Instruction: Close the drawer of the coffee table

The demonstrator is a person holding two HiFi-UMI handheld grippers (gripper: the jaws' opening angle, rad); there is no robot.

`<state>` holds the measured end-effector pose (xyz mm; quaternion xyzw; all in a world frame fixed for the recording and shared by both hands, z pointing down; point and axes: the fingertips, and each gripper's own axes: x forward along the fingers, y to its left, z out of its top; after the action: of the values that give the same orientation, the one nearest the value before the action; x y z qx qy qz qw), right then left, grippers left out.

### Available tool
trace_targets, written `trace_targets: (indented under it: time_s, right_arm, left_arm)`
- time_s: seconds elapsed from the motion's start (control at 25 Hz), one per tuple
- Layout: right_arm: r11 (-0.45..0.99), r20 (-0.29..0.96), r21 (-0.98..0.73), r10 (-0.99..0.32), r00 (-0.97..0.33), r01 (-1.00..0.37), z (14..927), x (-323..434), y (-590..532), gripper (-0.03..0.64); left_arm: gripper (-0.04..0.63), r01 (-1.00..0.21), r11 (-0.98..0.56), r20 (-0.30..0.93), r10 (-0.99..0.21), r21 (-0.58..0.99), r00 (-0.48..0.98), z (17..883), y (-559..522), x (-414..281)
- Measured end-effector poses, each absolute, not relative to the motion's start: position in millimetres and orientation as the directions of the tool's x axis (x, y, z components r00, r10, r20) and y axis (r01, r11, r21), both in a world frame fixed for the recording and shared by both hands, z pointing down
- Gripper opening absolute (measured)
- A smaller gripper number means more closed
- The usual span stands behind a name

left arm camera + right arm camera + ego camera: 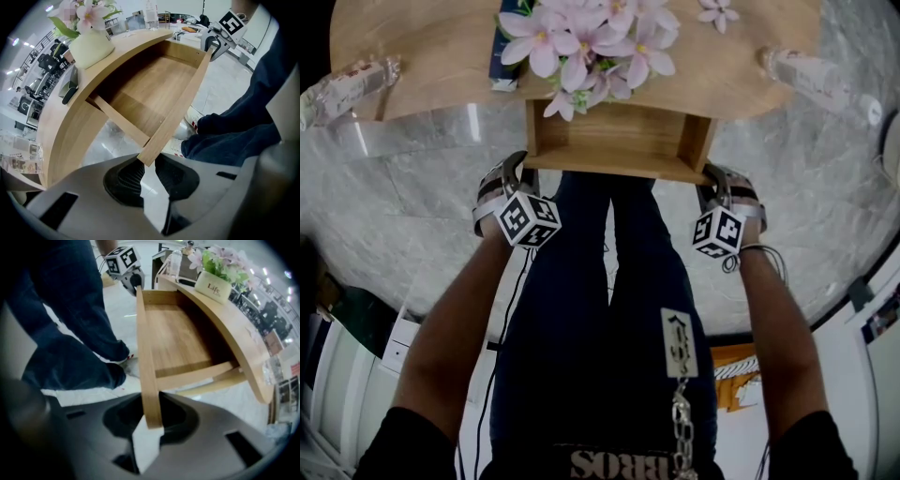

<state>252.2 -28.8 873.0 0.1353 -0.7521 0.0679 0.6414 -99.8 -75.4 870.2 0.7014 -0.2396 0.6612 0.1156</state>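
Head view is showing the light wooden box drawer [619,141] sticking far out from under the pale oval wooden tabletop [422,56], toward the person's legs. Judging by that, the task is barely starting: nothing is pushed in yet and the whole closing push is remaining.

Grip looks done, though. Left tongs [149,171] are sitting at the left end of the drawer's plain wooden front board [180,103], with that end lying between the ribbed black pads [129,178], pinching it as far as I can judge. Right tongs [151,416] are doing the same at the other end, clamping the board edge between their jaws. Both tongs are pointing steeply down over the board's top edge.

What is left: pushing both ends together, evenly, so the drawer is not skewing on its way in, then letting go.

Containers: both gripper views are showing the drawer's bare wood bottom with nothing in it. A cream ceramic pot of pink flowers [213,287] is standing on the tabletop right above the drawer opening, leaves and blooms filling it. A dark slim item [504,56] is lying beside the pot, too small to identify. Grey marble floor [412,178] is showing below.
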Motion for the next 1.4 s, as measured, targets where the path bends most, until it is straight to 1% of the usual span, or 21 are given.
trace_targets:
  time_s: [0.2, 0.52, 0.72, 0.8, 0.88, 0.96, 1.0, 1.04, 1.12, 1.2, 1.28, 1.32, 1.36, 1.4]
  right_arm:
    - [0.951, 0.985, 0.071, -0.115, -0.130, -0.301, 871, 256, -47, 0.107]
    - [0.940, 0.980, 0.103, -0.153, -0.129, -0.326, 871, 260, -107, 0.110]
    - [0.935, 0.976, 0.111, -0.166, -0.139, -0.337, 871, 263, -134, 0.112]
    - [0.923, 0.975, 0.112, -0.173, -0.137, -0.368, 871, 264, -141, 0.120]
    - [0.899, 0.974, 0.108, -0.181, -0.135, -0.423, 872, 265, -145, 0.129]
    - [0.825, 0.973, 0.074, -0.182, -0.141, -0.560, 872, 270, -146, 0.162]
    - [0.763, 0.973, 0.050, -0.184, -0.142, -0.644, 872, 274, -147, 0.194]
    - [0.697, 0.973, 0.035, -0.188, -0.137, -0.716, 870, 278, -148, 0.212]
    - [0.594, 0.972, 0.046, -0.213, -0.102, -0.803, 859, 288, -150, 0.213]
    - [0.524, 0.966, 0.072, -0.247, -0.070, -0.849, 834, 299, -143, 0.213]
    - [0.457, 0.954, 0.077, -0.292, -0.068, -0.886, 797, 306, -138, 0.213]
    - [0.428, 0.941, 0.073, -0.328, -0.080, -0.901, 771, 307, -137, 0.210]
    - [0.404, 0.922, 0.063, -0.374, -0.102, -0.913, 741, 305, -137, 0.171]
    - [0.381, 0.895, 0.040, -0.425, -0.137, -0.924, 705, 300, -136, 0.096]
  left_arm:
    - [0.091, -0.501, -0.851, 0.982, -0.188, -0.157, 0.011, 866, -91, -97]
    - [0.095, -0.548, -0.816, 0.973, -0.231, -0.186, 0.013, 869, -156, -93]
    - [0.095, -0.618, -0.768, 0.970, -0.241, -0.170, 0.033, 870, -182, -90]
    - [0.095, -0.654, -0.742, 0.971, -0.236, -0.149, 0.046, 871, -189, -89]
    - [0.095, -0.715, -0.690, 0.973, -0.223, -0.112, 0.063, 872, -191, -90]
    - [0.097, -0.811, -0.583, 0.974, -0.206, -0.046, 0.092, 873, -188, -90]
    - [0.095, -0.863, -0.505, 0.974, -0.200, -0.006, 0.110, 872, -187, -92]
    - [0.094, -0.908, -0.418, 0.972, -0.199, 0.031, 0.125, 870, -188, -94]
    - [0.068, -0.960, -0.269, 0.967, -0.214, 0.078, 0.138, 860, -190, -100]
    - [0.055, -0.970, -0.221, 0.962, -0.228, 0.101, 0.152, 840, -185, -102]
    - [0.055, -0.962, -0.237, 0.949, -0.246, 0.135, 0.194, 809, -181, -101]
    - [0.055, -0.955, -0.250, 0.938, -0.264, 0.159, 0.226, 787, -181, -99]
    - [0.055, -0.945, -0.269, 0.921, -0.289, 0.186, 0.263, 759, -181, -96]
    - [0.055, -0.932, -0.295, 0.897, -0.320, 0.213, 0.306, 725, -181, -92]
